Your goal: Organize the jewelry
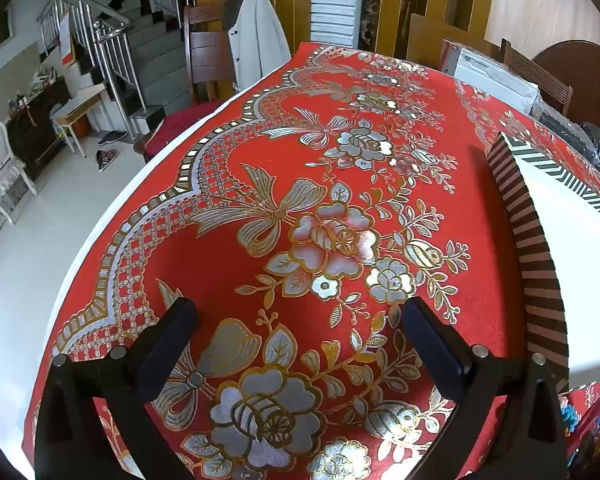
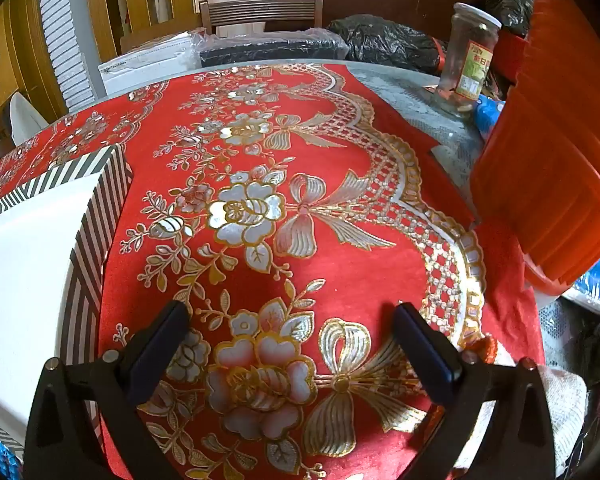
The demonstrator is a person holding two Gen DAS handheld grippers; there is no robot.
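The striped box (image 1: 540, 248) lies flat on the red floral cloth (image 1: 260, 184) covering the counter, between both grippers, its long axis running away from the cameras. The left gripper (image 1: 296, 320) and right gripper (image 2: 292, 320) hover level, jaws spread, grasping nothing.

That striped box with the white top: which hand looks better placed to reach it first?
Hard to call. The striped box lies beside the open left gripper, on its right, and equally beside the open right gripper, on its left. No jewelry is visible.
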